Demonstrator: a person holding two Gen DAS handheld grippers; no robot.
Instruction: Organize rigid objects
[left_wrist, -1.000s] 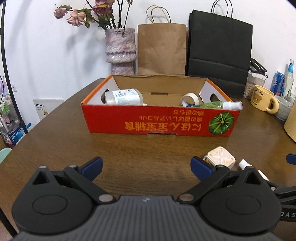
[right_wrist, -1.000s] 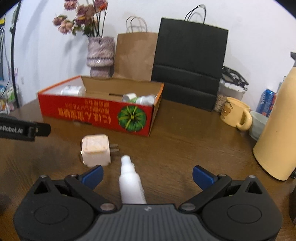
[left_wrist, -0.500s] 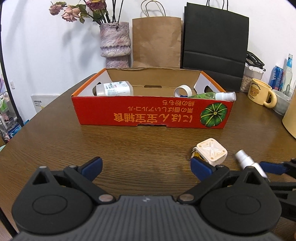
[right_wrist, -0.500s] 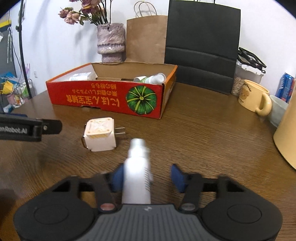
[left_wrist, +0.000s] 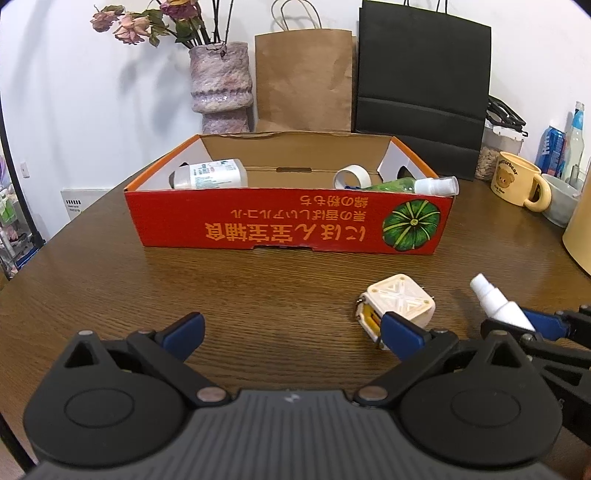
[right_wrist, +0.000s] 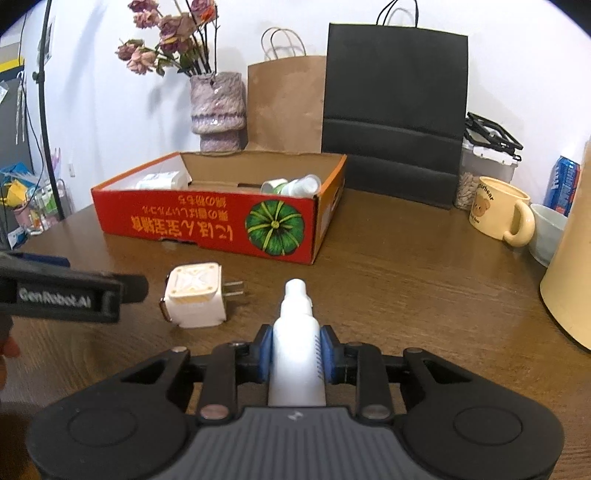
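My right gripper (right_wrist: 295, 354) is shut on a white spray bottle (right_wrist: 295, 332), nozzle forward, held above the table; it also shows in the left wrist view (left_wrist: 498, 302). A white plug adapter (right_wrist: 195, 295) lies on the table to its left, also in the left wrist view (left_wrist: 400, 302). My left gripper (left_wrist: 291, 330) is open and empty, its right finger just in front of the adapter. The red cardboard box (left_wrist: 288, 225) stands ahead and holds a white bottle (left_wrist: 210, 173), a tape roll (left_wrist: 351, 177) and a green spray bottle (left_wrist: 413, 184).
A vase of flowers (left_wrist: 221, 81), a brown bag (left_wrist: 303, 81) and a black bag (left_wrist: 421, 92) stand behind the box. A yellow mug (right_wrist: 498, 210), a bowl (right_wrist: 546, 236), a cream jug (right_wrist: 569, 266) and cans stand at the right.
My right gripper closed on the white spray bottle and lifted it off the table. My left gripper drew back a little and stayed open.
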